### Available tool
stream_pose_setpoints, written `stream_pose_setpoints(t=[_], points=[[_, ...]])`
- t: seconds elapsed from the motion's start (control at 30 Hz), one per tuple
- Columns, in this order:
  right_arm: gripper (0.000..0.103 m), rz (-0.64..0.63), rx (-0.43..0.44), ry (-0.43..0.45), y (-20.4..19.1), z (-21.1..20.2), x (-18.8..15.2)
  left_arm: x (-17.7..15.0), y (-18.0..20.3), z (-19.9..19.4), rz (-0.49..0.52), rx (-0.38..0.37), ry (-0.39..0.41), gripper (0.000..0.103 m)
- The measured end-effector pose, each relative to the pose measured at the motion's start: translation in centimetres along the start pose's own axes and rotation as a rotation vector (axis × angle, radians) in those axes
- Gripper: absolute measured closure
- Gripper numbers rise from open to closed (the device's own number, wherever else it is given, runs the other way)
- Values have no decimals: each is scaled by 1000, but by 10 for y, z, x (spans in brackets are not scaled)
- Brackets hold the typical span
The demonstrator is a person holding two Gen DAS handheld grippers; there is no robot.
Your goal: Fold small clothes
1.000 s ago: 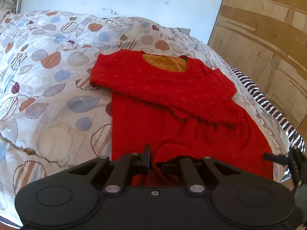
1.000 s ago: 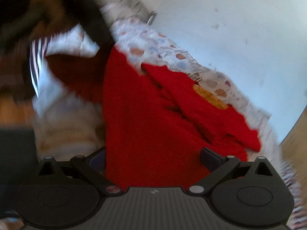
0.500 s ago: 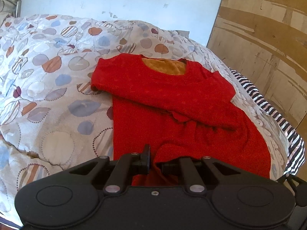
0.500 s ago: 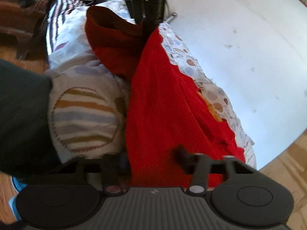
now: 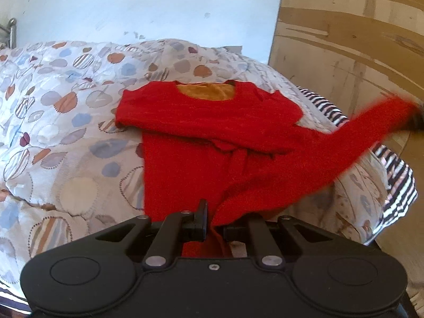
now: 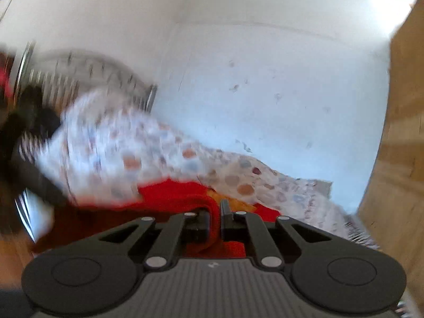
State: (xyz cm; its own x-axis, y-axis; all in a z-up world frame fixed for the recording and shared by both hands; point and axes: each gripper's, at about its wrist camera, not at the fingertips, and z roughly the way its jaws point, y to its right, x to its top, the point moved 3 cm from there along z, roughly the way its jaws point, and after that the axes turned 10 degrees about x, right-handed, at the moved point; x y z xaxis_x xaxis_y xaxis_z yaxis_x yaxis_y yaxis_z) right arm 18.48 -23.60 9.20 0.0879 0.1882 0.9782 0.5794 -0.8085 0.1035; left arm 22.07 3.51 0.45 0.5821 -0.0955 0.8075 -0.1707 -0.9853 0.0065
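Both the left gripper (image 5: 214,229) and right gripper (image 6: 220,222) have jaws pinching the red shirt's (image 5: 212,137) hem corners, the garment spread ahead of them on the bed (image 5: 66,137); next, likely carrying the hem forward to the collar.

Left wrist view – low behind own fingers (image 5: 202,220), close over bed (image 5: 66,137) foot, facing headward toward wall (image 5: 159,8). Right wrist view – blurred, lower, at bed's edge, facing same wall (image 6: 265,79). Shared: red garment (image 5: 198,132), patterned cover, wall.
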Motion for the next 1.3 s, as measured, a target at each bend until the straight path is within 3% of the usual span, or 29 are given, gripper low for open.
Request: stream_pose_setpoints(t=[0.23,0.4,0.6,0.83,0.87,0.9,1.0,1.13,1.3], points=[[96,76,51,45,19,10,29,-33,26,-15,112,37,50,91],[96,81,55,48,13,1,26,-63,32,-4,80,72,9,84],[96,103,37,34,11,-10,20,-92,42,2,110,142,19,78],[97,125,8,36,10,-24,11,-103,42,-6,149,243,50,79],[97,128,3,35,10,-27,9,-105,40,-9,149,259,58,89],[97,130,-3,32,9,-30,5,-105,37,-12,142,266,69,96],[97,130,-30,22,7,-45,-13,-104,26,-31,82,281,127,98],[98,226,-52,29,8,-73,-52,-95,12,-62,7,301,253,99],[99,343,-116,79,9,-109,-89,-83,19,-97,10,293,404,100]])
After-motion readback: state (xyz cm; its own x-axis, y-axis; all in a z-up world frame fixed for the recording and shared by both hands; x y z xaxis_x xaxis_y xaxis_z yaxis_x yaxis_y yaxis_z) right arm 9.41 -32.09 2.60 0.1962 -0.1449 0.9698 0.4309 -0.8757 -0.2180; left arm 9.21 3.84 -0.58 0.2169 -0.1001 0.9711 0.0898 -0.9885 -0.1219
